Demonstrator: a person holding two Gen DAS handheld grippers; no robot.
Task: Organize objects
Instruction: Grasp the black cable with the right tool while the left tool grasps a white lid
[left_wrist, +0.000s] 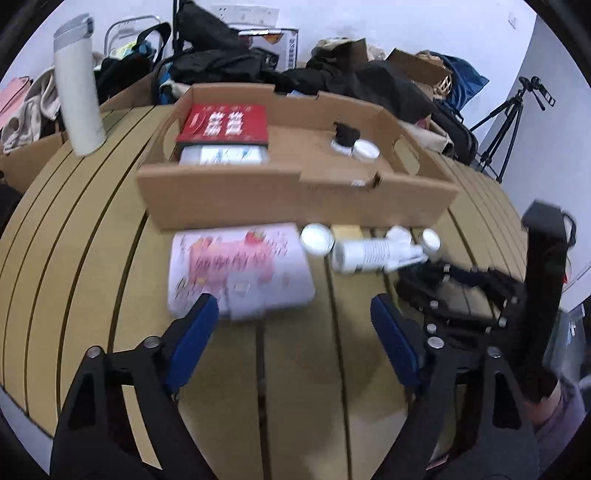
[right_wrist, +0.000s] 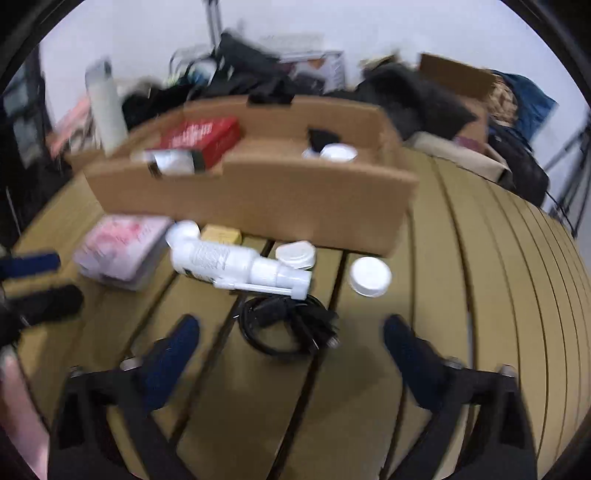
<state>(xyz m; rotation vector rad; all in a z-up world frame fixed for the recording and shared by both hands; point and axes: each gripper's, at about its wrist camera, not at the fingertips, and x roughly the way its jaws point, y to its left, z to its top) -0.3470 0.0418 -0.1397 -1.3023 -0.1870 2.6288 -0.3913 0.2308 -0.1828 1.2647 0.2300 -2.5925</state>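
Observation:
A cardboard tray (left_wrist: 295, 199) (right_wrist: 258, 206) holds a red box (left_wrist: 225, 123) (right_wrist: 201, 138), a white packet (left_wrist: 221, 155), and small jars (left_wrist: 356, 146) (right_wrist: 336, 152). In front lie a pink tissue pack (left_wrist: 236, 269) (right_wrist: 122, 247), a white spray bottle (left_wrist: 373, 253) (right_wrist: 236, 267), a white jar (left_wrist: 317, 239) (right_wrist: 369, 276), a white case (right_wrist: 295, 254), a yellow box (right_wrist: 221, 233) and a coiled black cable (right_wrist: 284, 325). My left gripper (left_wrist: 295, 306) is open and empty, just short of the tissue pack. My right gripper (right_wrist: 291, 328) is open and empty over the cable.
A tall white flask (left_wrist: 75, 88) (right_wrist: 107, 107) stands at the back left of the slatted table (left_wrist: 92, 258). Bags and dark clothes pile behind the tray (left_wrist: 369, 81). A tripod (left_wrist: 513, 122) stands at the far right. The right gripper shows in the left wrist view (left_wrist: 480, 295).

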